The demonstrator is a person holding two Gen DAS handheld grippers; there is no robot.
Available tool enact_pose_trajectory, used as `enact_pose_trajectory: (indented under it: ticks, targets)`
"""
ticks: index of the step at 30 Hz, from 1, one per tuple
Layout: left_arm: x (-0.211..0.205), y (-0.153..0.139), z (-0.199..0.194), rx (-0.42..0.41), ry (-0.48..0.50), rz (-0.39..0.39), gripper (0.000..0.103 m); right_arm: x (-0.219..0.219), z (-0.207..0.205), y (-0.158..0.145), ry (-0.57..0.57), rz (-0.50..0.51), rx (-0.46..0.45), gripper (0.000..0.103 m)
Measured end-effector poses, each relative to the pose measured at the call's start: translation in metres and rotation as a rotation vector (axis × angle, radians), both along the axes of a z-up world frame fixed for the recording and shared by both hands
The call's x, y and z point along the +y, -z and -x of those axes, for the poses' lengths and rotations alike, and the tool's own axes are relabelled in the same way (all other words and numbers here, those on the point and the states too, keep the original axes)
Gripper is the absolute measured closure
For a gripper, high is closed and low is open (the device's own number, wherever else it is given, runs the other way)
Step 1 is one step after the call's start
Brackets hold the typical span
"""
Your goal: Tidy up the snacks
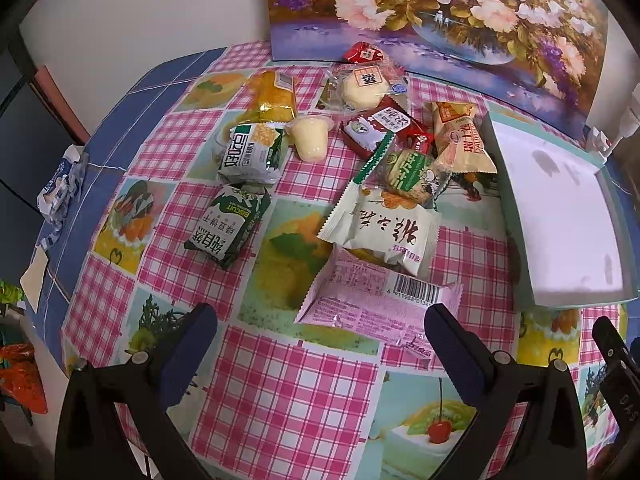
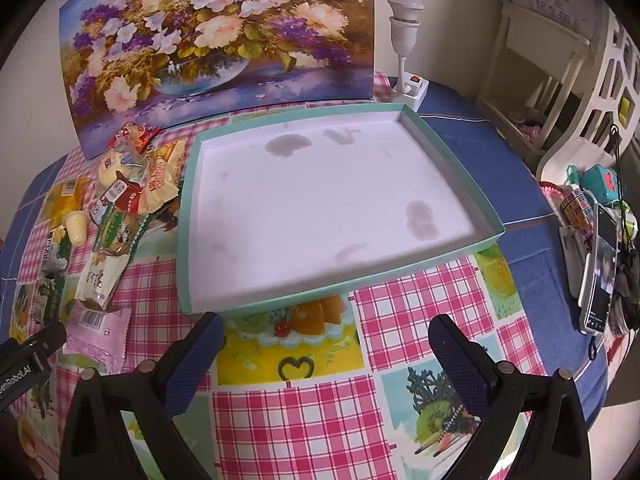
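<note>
"BISCUIT" stands on the green-white packet; the barcode on the pink packet reads "6 911988 0134"; "enRobot.AI" marks the left tool, lower left.

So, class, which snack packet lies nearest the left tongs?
The flat pink plastic packet with a barcode, lying just ahead of the left tongs; every other snack sits farther back.

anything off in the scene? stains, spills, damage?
Yes: the teal box has several grey blotches on its white floor, like old stains. It holds nothing. The snack packets lie jumbled and overlapping beside it. No spill visible.
</note>
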State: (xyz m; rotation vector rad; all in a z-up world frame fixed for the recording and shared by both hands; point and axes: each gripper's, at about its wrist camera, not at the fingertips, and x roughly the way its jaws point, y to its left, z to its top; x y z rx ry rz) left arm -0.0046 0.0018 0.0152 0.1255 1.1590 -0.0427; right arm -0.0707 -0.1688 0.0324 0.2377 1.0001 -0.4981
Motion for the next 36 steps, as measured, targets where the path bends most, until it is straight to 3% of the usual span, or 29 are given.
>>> enact_pose_trajectory:
  ticks: [36]
  targets:
    - [0.0015, 0.0051, -0.0002, 0.021, -0.010, 0.005, 0.000, 0.0028, -0.0018, -0.0002, -0.025, 0.001, 0.005, 0.000]
